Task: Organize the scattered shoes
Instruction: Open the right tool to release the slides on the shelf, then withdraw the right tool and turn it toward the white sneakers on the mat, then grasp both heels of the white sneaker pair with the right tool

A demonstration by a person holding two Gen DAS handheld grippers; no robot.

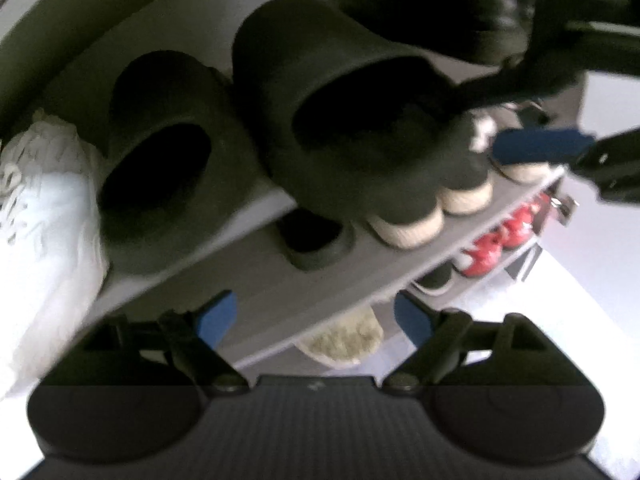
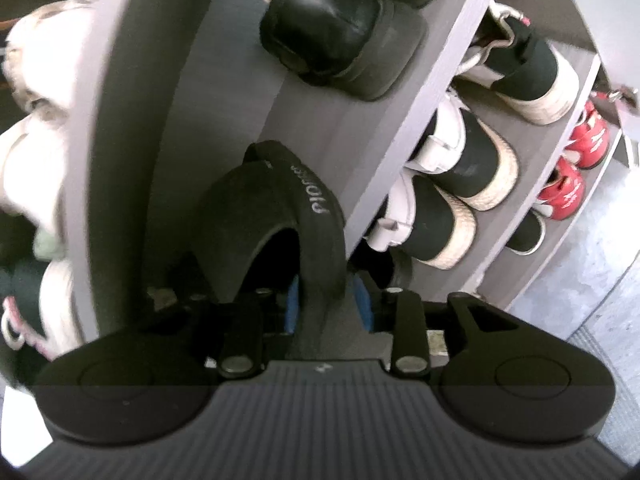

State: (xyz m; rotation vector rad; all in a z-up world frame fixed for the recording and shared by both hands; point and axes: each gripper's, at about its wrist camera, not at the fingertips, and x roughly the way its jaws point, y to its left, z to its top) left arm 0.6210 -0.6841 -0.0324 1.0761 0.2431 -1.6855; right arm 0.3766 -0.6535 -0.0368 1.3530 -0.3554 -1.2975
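Observation:
A grey shoe rack [image 1: 256, 280] fills both views. Two black slide slippers sit on one shelf: one [image 1: 168, 168] at the left, the other [image 1: 352, 120] beside it. My right gripper [image 2: 328, 300] is shut on the strap of that second slipper [image 2: 280, 216]; it shows in the left wrist view [image 1: 520, 108] at the slipper's right side. My left gripper [image 1: 316, 316] is open and empty, below and in front of the slippers.
A white sneaker [image 1: 44, 240] sits left of the slippers. A black leather shoe [image 2: 332, 32] lies further along the shelf. Black-and-white sneakers [image 2: 464, 160] fill the shelf below, red shoes [image 2: 576, 168] the one under it. The floor [image 2: 580, 288] is grey.

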